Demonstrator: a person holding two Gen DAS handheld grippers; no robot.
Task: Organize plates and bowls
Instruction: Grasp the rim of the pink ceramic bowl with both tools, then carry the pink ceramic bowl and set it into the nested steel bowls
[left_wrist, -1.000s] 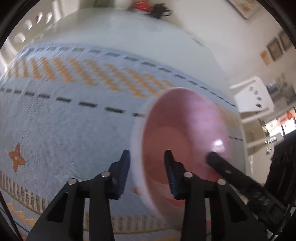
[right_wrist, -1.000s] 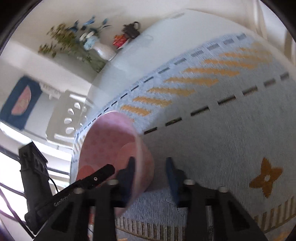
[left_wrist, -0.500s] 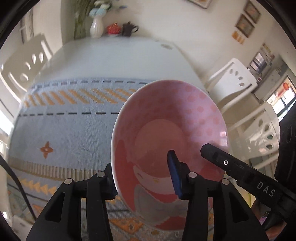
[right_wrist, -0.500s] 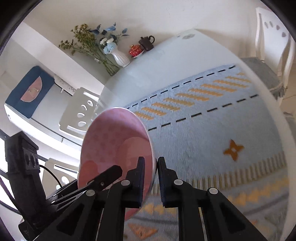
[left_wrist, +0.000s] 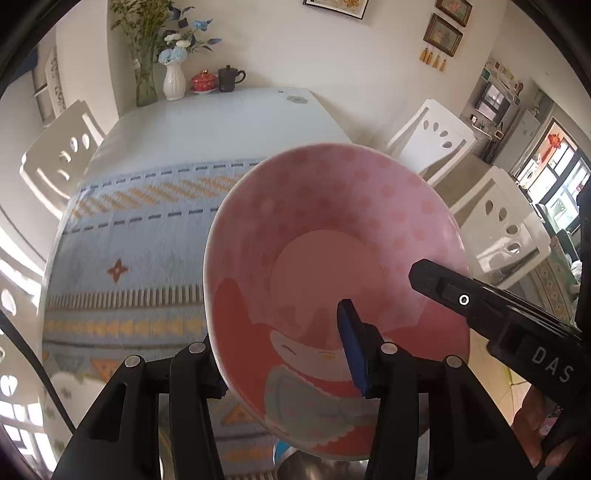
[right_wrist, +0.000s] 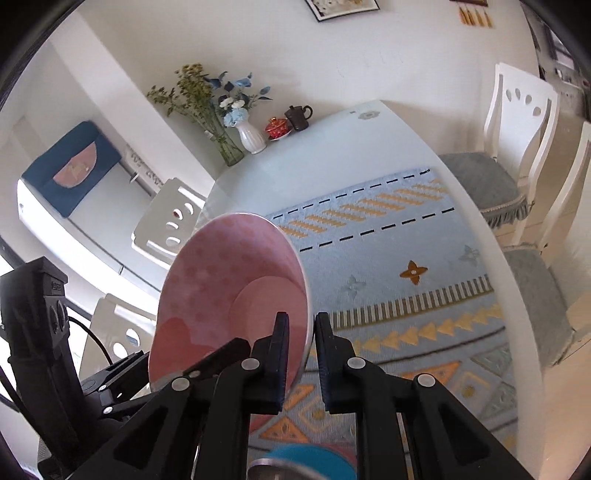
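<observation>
Mid-carry: the pink bowl (right_wrist: 229, 295), lower centre of frame above the table (left_wrist: 221, 122), is clenched by the right claw (right_wrist: 301, 343); the left claw (left_wrist: 284, 343) is opening around its rim. Next: set it on a stack.

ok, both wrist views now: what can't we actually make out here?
- Left wrist: left gripper, jaws opening, straddles the pink bowl rim; the bowl hides its outer finger's tip, so contact is unclear.
- Left wrist: metallic thing under the bowl, cut by the bottom edge; unidentifiable.
- Right wrist: blue round item behind the right gripper, cut by the bottom edge; plate or bowl unclear.
- Both: the bowl's underside.
</observation>
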